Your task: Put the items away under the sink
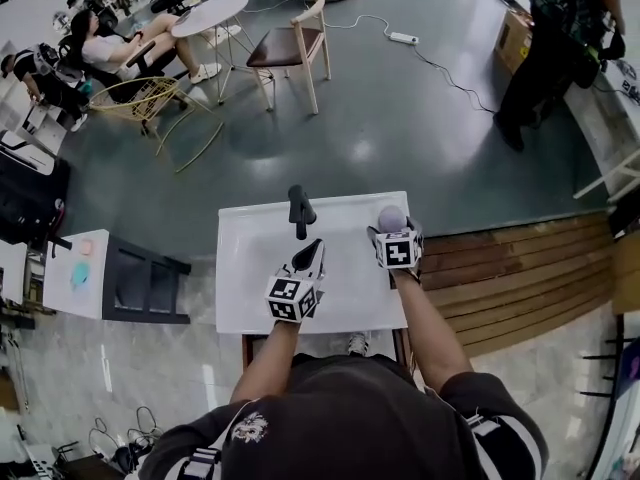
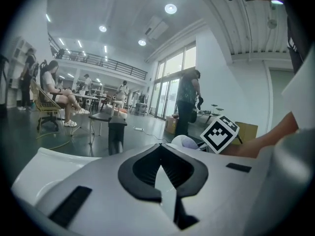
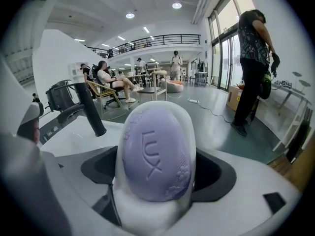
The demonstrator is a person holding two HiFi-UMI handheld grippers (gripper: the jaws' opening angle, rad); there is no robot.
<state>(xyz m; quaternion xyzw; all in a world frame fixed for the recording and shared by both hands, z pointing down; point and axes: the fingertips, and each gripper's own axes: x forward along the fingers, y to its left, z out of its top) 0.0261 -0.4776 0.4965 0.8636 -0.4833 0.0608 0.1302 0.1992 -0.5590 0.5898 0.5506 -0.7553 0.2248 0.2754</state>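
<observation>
A purple soap bar stamped with letters lies in a white soap dish. My right gripper is shut on the dish and holds it up over the right side of the white sink counter. From the head view the soap shows just beyond the right gripper. My left gripper hovers over the middle of the counter, jaws together and empty, just short of the black faucet. From the left gripper view the faucet stands ahead.
A wooden chair and a round white table stand on the grey floor beyond the counter. One person stands at far right; others sit at far left. A dark rack sits left of the counter, wooden planks to its right.
</observation>
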